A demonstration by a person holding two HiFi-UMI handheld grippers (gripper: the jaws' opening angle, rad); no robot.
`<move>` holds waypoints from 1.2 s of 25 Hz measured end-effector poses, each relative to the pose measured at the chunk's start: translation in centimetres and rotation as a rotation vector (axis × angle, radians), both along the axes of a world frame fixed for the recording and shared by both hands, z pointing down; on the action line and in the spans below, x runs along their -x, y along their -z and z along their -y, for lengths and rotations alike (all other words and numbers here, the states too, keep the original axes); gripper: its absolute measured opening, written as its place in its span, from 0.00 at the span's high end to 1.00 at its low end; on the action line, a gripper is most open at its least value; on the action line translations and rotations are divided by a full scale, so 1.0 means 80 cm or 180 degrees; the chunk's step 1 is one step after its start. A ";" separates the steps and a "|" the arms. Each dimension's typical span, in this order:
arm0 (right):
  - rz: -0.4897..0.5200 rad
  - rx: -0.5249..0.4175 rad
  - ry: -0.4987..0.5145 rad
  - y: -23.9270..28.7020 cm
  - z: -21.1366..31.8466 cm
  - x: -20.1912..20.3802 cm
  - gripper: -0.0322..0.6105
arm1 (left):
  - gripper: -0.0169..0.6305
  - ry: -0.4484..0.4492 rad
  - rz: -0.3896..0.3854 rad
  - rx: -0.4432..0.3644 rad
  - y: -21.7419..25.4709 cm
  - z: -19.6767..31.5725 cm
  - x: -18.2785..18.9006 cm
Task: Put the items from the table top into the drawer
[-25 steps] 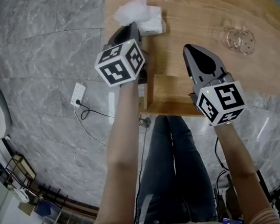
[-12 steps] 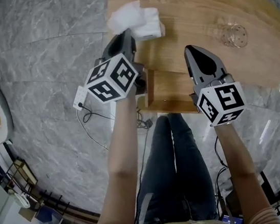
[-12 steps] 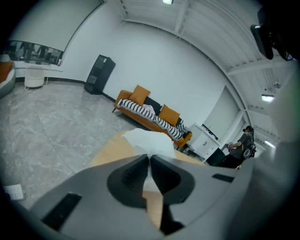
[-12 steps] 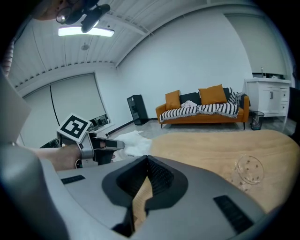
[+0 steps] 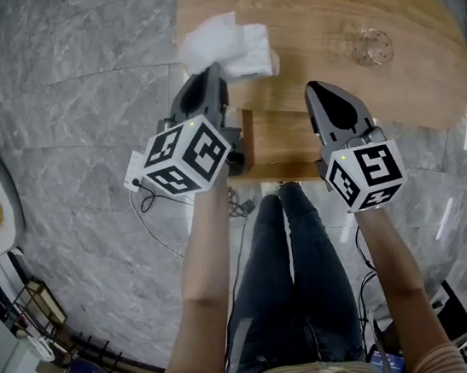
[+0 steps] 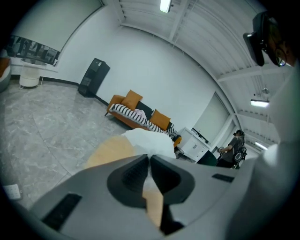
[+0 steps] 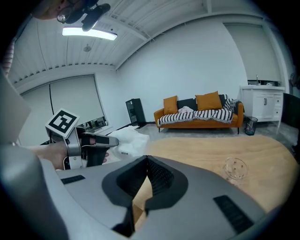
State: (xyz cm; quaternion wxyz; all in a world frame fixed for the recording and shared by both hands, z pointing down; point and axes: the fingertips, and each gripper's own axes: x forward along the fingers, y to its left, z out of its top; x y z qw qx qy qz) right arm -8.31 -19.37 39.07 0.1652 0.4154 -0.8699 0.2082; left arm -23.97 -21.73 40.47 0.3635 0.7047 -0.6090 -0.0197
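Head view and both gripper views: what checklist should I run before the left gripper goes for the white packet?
1. Drawer open: ok.
2. Left gripper jaws apart for a grasp: not ok, together, nothing between.
3. White packet just ahead of left gripper: ok.
4. Right gripper empty: ok, jaws together.
5. Glass item apart from both grippers: ok.
6. Packet is one piece: cannot tell.
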 end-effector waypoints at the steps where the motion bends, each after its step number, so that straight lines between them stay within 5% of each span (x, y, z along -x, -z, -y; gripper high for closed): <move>1: 0.0001 -0.0005 -0.0005 0.004 -0.005 0.000 0.94 | 0.93 -0.0011 -0.0006 -0.0005 0.005 -0.006 -0.002; 13: 0.0109 0.0026 -0.0046 0.011 -0.066 -0.021 0.94 | 0.93 -0.0004 -0.0151 0.0189 -0.001 -0.096 -0.035; 30: 0.0048 0.0279 -0.0177 -0.037 -0.156 -0.155 0.94 | 0.93 -0.0244 -0.0082 0.0492 -0.072 -0.198 -0.168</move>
